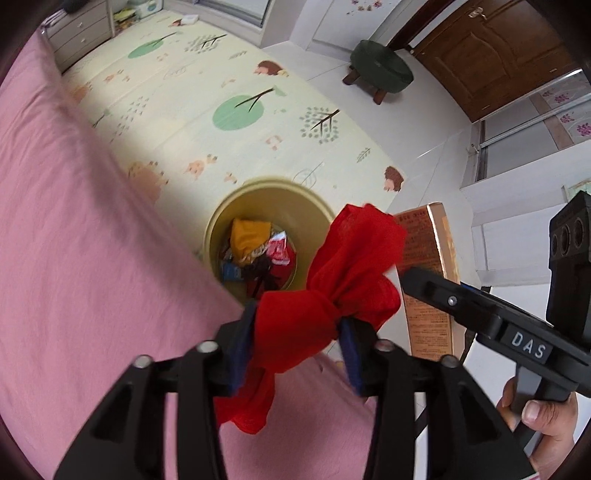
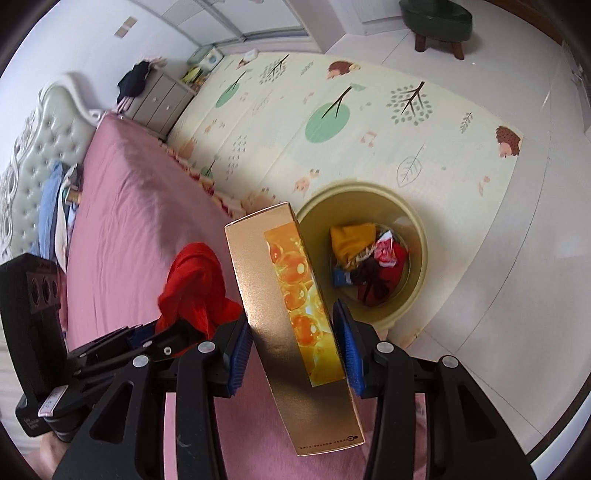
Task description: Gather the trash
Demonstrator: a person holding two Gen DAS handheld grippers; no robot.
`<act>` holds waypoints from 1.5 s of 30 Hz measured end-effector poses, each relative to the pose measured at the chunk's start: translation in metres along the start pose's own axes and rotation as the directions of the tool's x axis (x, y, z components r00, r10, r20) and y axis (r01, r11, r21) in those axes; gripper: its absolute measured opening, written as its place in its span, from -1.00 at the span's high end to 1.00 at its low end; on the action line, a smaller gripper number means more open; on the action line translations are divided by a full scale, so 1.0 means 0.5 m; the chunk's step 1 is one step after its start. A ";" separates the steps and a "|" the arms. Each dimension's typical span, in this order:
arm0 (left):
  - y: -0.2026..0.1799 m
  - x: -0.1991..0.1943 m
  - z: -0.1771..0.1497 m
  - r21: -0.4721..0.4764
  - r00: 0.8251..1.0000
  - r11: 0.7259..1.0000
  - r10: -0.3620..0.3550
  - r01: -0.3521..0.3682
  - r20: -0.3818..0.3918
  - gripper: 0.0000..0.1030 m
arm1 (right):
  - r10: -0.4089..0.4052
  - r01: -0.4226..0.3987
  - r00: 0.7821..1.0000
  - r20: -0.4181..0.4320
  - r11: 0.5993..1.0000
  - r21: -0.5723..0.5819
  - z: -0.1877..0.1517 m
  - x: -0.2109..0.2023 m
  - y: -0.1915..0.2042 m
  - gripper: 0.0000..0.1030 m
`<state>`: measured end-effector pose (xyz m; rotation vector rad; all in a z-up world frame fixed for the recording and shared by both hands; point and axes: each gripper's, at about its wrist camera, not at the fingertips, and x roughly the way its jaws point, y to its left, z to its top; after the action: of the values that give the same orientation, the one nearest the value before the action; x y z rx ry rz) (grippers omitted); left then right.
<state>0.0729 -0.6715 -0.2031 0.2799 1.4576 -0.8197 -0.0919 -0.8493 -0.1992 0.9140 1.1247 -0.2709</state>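
My left gripper [image 1: 295, 343] is shut on a bunched red mesh cloth [image 1: 351, 251], which fills the gap between its blue pads and hangs over the bed's edge. A long gold box [image 2: 273, 295] printed with orange spheres sits tilted between the pads of my right gripper [image 2: 295, 350], which is shut on it. Just beyond both stands a round yellow bin [image 2: 410, 225] on the floor, holding a mustard cloth, red wrappers and dark scraps. In the left wrist view the bin [image 1: 221, 229] is ahead, and the box [image 1: 424, 251] and right gripper [image 1: 480, 314] are at right.
A pink bed [image 1: 74, 221] fills the left side, its edge touching the bin. A cream play mat [image 1: 221, 74] covers the floor beyond. A green stool [image 1: 380, 62] and a wooden door [image 1: 480, 55] lie farther off, with drawers [image 1: 81, 33] at the bed's head. A hand [image 1: 546, 417] grips the right handle.
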 end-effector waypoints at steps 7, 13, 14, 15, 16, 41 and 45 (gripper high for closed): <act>0.000 0.005 0.038 0.037 0.997 0.996 0.083 -0.083 -0.005 -0.24 | -0.018 0.016 0.999 0.038 0.999 0.048 0.046 -0.011 -0.015 -0.19; 0.013 -0.009 0.025 0.029 0.996 0.996 0.085 -0.085 -0.001 -0.32 | -0.018 0.017 1.000 0.021 0.999 0.029 0.039 -0.007 -0.004 -0.16; 0.014 -0.010 0.021 0.025 0.997 0.997 0.079 -0.079 -0.002 -0.32 | -0.018 0.018 1.000 0.020 1.000 0.026 0.035 -0.008 0.000 -0.16; 0.016 -0.013 0.017 0.024 0.997 0.997 0.075 -0.075 -0.001 -0.32 | -0.012 0.011 1.000 0.014 1.000 0.019 0.031 -0.008 0.005 -0.15; 0.016 -0.016 0.013 0.025 0.997 0.997 0.077 -0.077 0.000 -0.32 | -0.010 0.010 1.000 0.012 1.000 0.016 0.028 -0.009 0.009 -0.15; 0.329 -0.189 -0.328 -0.293 0.976 0.934 0.216 -0.203 0.010 -0.33 | 0.018 -0.120 0.966 -0.259 0.916 -0.384 -0.237 0.103 0.377 -0.14; 0.381 -0.223 -0.393 -0.370 0.977 0.910 0.211 -0.188 0.021 -0.42 | -0.001 -0.145 0.953 -0.303 0.876 -0.461 -0.297 0.125 0.445 -0.14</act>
<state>0.0552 -0.3774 -0.1831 0.1160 1.4653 -0.3752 -0.0259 -0.5852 -0.1627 0.5569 1.3500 0.2148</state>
